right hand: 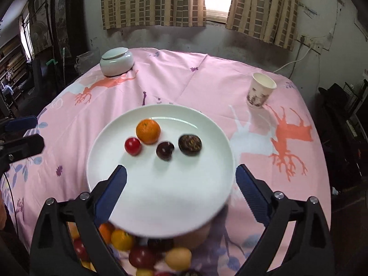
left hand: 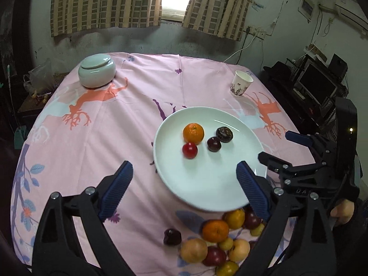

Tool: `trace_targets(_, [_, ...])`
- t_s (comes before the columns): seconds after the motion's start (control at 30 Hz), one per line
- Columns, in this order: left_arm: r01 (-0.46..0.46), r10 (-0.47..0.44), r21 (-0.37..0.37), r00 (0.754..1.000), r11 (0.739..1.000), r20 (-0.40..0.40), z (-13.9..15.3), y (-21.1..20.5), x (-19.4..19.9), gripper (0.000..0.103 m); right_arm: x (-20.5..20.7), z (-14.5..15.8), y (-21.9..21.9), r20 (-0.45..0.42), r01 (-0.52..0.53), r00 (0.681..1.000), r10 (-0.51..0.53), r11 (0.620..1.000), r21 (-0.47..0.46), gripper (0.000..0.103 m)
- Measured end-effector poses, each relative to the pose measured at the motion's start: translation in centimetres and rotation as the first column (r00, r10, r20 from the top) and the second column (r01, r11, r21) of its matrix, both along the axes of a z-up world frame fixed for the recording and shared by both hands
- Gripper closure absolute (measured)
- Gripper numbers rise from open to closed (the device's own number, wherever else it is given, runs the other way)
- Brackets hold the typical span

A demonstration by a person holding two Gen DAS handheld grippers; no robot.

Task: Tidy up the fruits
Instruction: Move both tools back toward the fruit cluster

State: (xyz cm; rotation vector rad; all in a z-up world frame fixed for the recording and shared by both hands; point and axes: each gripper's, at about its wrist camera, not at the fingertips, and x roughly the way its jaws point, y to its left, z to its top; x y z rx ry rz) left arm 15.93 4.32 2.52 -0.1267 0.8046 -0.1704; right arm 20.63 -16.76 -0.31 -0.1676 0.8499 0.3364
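A white plate lies on the pink cloth. On it are an orange, a small red fruit, a dark plum and a dark wrinkled fruit. A pile of loose fruits lies at the plate's near edge. My left gripper is open and empty above the plate's near left edge. My right gripper is open and empty above the plate; it also shows in the left wrist view.
A pale lidded jar stands at the far left of the table. A paper cup stands at the far right. A single dark fruit lies left of the pile. Shelves and electronics stand beyond the table's right edge.
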Motion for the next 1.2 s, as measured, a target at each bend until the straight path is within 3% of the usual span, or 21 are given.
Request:
trace_targets(0.17, [-0.007, 0.007, -0.003, 1.0, 1.0, 0.021, -3.4, 0.4, -6.6, 0.003, -8.1, -3.0, -4.1, -0.048, 0.105, 0.993, -0.105, 0.994, -0.006, 0.006])
trace_targets(0.33, [-0.031, 0.032, 0.045, 0.999, 0.999, -0.016, -7.0, 0.0, -9.8, 0.003, -14.0, -5.5, -6.9, 0.007, 0.288, 0.957, -0.289, 0.957, 0.027, 0.006])
trace_targets(0.43, [0.005, -0.004, 0.039, 0.999, 0.999, -0.047, -7.8, -0.7, -10.3, 0.003, -13.8, -6.5, -6.8, -0.038, 0.251, 0.968, -0.249, 0.965, 0.078, 0.008])
trace_targets(0.5, [0.017, -0.015, 0.039, 0.999, 0.999, -0.047, -7.8, -1.0, -10.8, 0.003, -13.0, -7.1, -6.5, -0.048, 0.245, 0.969, -0.243, 0.967, 0.062, 0.028])
trace_targets(0.6, [0.017, -0.016, 0.018, 0.999, 1.0, -0.039, -7.6, -0.8, -11.4, 0.003, -11.4, -8.3, -6.6, -0.078, 0.264, 0.963, -0.259, 0.962, 0.071, 0.047])
trace_targets(0.8, [0.009, -0.008, 0.003, 0.999, 1.0, -0.05, -7.8, -0.2, -11.3, 0.003, -9.7, -9.9, -7.1, -0.137, 0.287, 0.952, -0.273, 0.953, 0.094, 0.047])
trace_targets(0.87, [0.013, -0.013, 0.0, 0.998, 1.0, -0.054, -8.0, -0.3, -11.2, 0.003, -8.9, -11.0, -7.6, -0.201, 0.303, 0.938, -0.283, 0.95, 0.075, 0.046])
trace_targets(0.93, [0.022, -0.022, 0.005, 0.998, 1.0, -0.059, -8.2, -0.4, -11.0, 0.003, -9.2, -10.9, -7.8, -0.191, 0.307, 0.939, -0.286, 0.948, 0.085, 0.048])
trace_targets(1.0, [0.027, -0.026, 0.01, 0.998, 1.0, -0.064, -8.4, -0.5, -10.8, 0.003, -9.7, -10.6, -7.8, -0.176, 0.307, 0.94, -0.292, 0.949, 0.068, 0.057])
trace_targets(1.2, [0.013, -0.011, 0.02, 0.994, 1.0, -0.108, -9.2, -0.1, -10.0, 0.003, -12.2, -9.8, -8.0, -0.178, 0.298, 0.943, -0.28, 0.951, 0.079, 0.057])
